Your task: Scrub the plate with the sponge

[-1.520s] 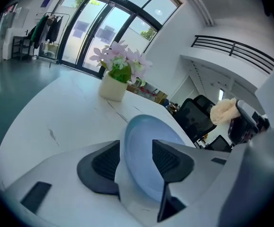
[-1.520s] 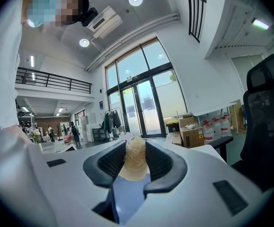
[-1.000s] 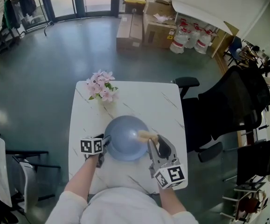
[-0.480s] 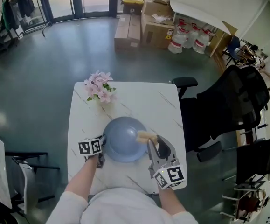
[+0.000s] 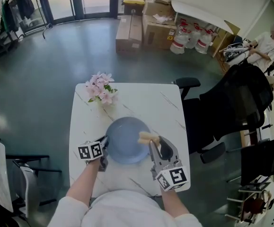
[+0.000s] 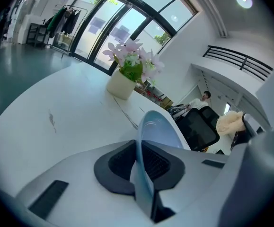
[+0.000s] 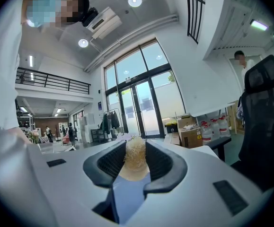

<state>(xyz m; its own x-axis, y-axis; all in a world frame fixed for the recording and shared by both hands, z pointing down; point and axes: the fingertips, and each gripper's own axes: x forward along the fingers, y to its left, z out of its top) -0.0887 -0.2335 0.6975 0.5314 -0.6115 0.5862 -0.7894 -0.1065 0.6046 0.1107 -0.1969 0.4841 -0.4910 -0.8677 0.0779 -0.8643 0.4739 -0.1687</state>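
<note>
Two grippers meet at the blue plate (image 5: 123,141), lower centre of the head view on the white bench (image 5: 141,100); the left gripper (image 5: 104,144) has just been closing its jaws, which now pinch the plate's left rim; the right gripper (image 5: 155,144) has its jaws clamped on a pale sponge (image 5: 147,137) at the plate's right edge; pink flowers (image 5: 101,88) stand at the bench's upper left.

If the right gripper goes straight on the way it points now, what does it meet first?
Probably the blue plate: the sponge held in the right gripper sits over its right rim. Past the plate, the pink flowers stand roughly in that line. Depth is unclear.
</note>
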